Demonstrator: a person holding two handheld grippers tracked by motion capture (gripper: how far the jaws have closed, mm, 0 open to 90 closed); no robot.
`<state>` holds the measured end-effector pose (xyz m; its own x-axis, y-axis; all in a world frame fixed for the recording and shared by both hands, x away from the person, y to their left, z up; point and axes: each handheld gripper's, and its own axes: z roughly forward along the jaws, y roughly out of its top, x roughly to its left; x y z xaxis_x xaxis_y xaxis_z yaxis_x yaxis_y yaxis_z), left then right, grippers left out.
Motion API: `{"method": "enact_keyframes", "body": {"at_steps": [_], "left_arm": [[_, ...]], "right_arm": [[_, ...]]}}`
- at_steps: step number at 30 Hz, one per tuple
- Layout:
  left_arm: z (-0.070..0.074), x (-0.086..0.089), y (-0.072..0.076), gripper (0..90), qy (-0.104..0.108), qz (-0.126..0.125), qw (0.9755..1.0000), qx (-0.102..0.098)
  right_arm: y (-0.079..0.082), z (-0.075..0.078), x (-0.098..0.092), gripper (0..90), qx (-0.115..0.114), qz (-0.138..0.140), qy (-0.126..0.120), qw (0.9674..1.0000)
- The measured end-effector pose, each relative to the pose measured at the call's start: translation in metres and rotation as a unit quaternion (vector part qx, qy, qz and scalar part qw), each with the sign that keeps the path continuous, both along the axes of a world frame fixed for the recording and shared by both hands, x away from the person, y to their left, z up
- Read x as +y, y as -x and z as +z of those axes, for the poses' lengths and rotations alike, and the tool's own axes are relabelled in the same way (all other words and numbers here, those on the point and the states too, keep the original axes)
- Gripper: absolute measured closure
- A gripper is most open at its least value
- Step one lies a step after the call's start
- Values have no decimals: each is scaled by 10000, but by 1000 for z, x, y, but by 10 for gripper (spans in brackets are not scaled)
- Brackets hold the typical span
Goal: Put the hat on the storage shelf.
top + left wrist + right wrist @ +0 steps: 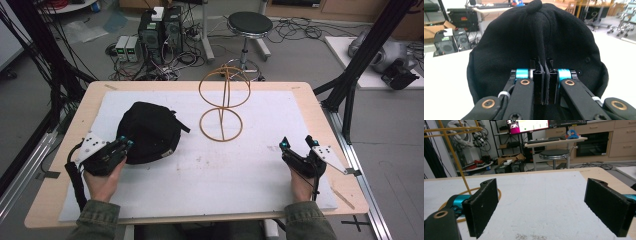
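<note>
A black cap (147,131) lies on the white mat (210,165), left of centre. My left gripper (124,145) sits at the cap's near left edge, its jaws shut on a pinched fold of the cap's fabric. In the left gripper view the black cap (536,40) rises ahead, and my left gripper (543,75) squeezes a ridge of cloth that runs up to the top button. A yellow wire stand (223,100) with two rings stands upright at the mat's centre back. My right gripper (297,144) rests open near the right edge, nothing between its pads (482,205).
The yellow wire stand (456,152) shows at the left in the right gripper view. The wooden table's edge (345,150) runs close to the right hand. Beyond the table stand a stool (249,25), computer boxes (160,32) and floor cables.
</note>
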<state>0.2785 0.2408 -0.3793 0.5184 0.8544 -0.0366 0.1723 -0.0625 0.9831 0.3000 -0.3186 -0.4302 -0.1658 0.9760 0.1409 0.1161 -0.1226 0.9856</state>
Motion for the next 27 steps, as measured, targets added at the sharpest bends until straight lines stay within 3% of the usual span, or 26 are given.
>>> {"method": "enact_keyframes", "body": {"at_steps": [7, 8, 14, 27], "left_arm": [[12, 2, 1, 877, 142, -85, 9995, -282], [14, 3, 1, 877, 225, -75, 9989, -404], [20, 7, -1, 878, 445, 8, 9967, -685], [39, 0, -6, 877, 611, -109, 9929, -1018]], "right_arm": [[1, 1, 3, 113, -13, 31, 93, 10000], [1, 1, 4, 113, -26, 46, 133, 9999], [2, 2, 6, 112, -31, 58, 200, 9998], [1, 1, 5, 112, -14, 46, 208, 9998]]}}
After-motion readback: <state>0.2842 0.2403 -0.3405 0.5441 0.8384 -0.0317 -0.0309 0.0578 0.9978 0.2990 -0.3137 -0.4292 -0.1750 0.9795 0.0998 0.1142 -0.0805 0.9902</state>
